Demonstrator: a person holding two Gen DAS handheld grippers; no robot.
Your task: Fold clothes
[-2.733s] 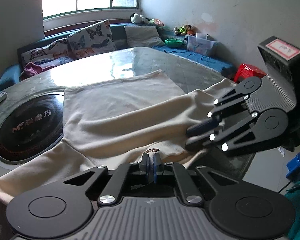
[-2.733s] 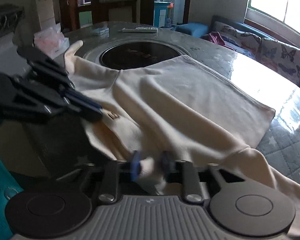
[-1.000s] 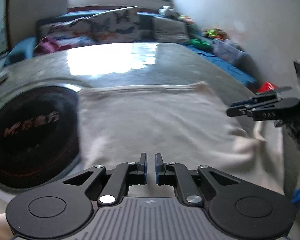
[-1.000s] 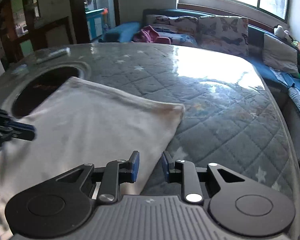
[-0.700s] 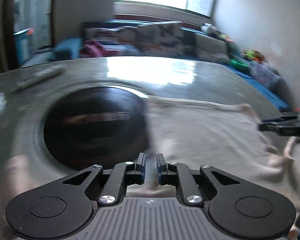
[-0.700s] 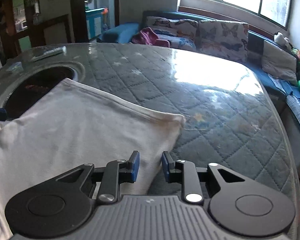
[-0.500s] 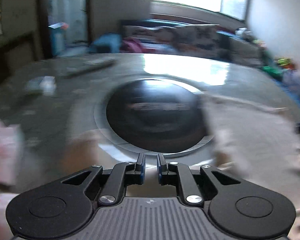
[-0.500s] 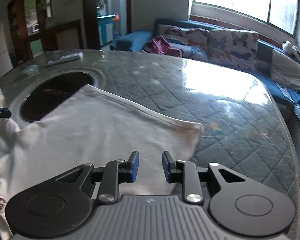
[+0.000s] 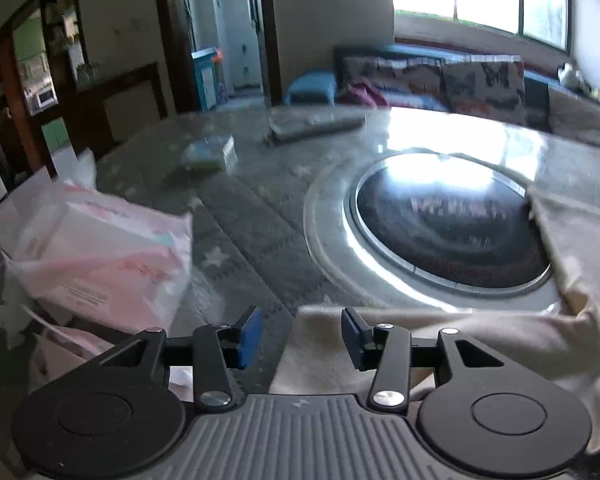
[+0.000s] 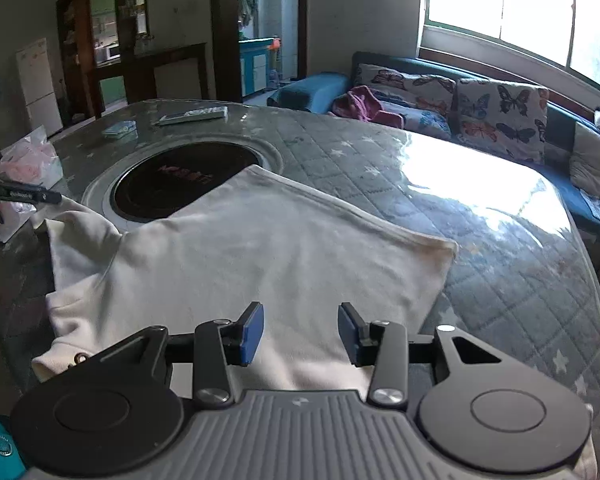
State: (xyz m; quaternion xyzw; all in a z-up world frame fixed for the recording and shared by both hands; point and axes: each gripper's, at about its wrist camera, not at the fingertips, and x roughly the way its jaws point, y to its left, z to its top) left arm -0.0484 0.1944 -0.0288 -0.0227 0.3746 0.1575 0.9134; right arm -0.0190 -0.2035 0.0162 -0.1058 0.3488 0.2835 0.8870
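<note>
Shirt: a cream shirt (image 10: 228, 264) lies flat on the table (image 10: 480, 280), on the near left part, with its far corner over the rim of the round black cooker (image 10: 172, 184).
Shirt edges: the far hem runs straight from the cooker to a corner on the right; a sleeve (image 9: 400, 320) lies along the near table edge.
Left tongs: the left gripper (image 9: 298, 334) has its jaws opening. The end of the sleeve lies under them, and the pads do not press on it.
Right tongs: the right gripper (image 10: 300, 332) has its jaws opening too. It hangs over the near part of the shirt, with no cloth between the pads.
Open room: the quilted table top is bare to the right of the shirt and behind it.
Things on the left: a pink tissue pack (image 9: 100, 264) sits near the left edge. A remote (image 10: 192, 115) and a small packet (image 10: 118, 129) lie far back.
Beyond: a sofa with butterfly pillows (image 10: 500, 114) stands under the window.
</note>
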